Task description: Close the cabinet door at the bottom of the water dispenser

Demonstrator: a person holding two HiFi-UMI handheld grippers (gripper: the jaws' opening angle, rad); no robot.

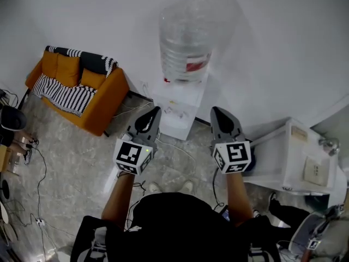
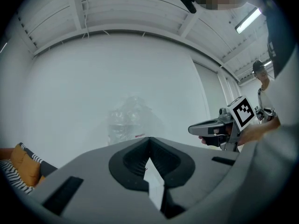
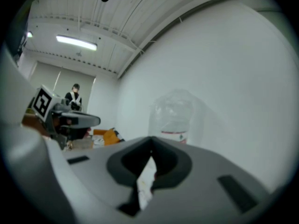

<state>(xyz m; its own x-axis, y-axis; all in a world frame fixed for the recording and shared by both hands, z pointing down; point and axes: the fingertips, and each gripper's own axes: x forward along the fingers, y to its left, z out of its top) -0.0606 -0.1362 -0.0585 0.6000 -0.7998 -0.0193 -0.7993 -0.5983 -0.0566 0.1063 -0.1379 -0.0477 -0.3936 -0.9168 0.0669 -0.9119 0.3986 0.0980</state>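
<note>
Fingers of left gripper [image 1: 155, 112] and right gripper [image 1: 216, 112] together, empty | water dispenser [image 1: 179, 116] white, clear bottle [image 1: 185, 37] atop

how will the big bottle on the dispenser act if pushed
The water bottle sits high on the narrow dispenser, so the pair looks top-heavy; a hard shove might rock it. Its ribbed clear wall looks thin, likely flexing rather than cracking. How full it is I cannot tell, so its weight is uncertain.

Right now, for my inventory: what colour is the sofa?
Orange sofa, clearest in the head view.
</note>
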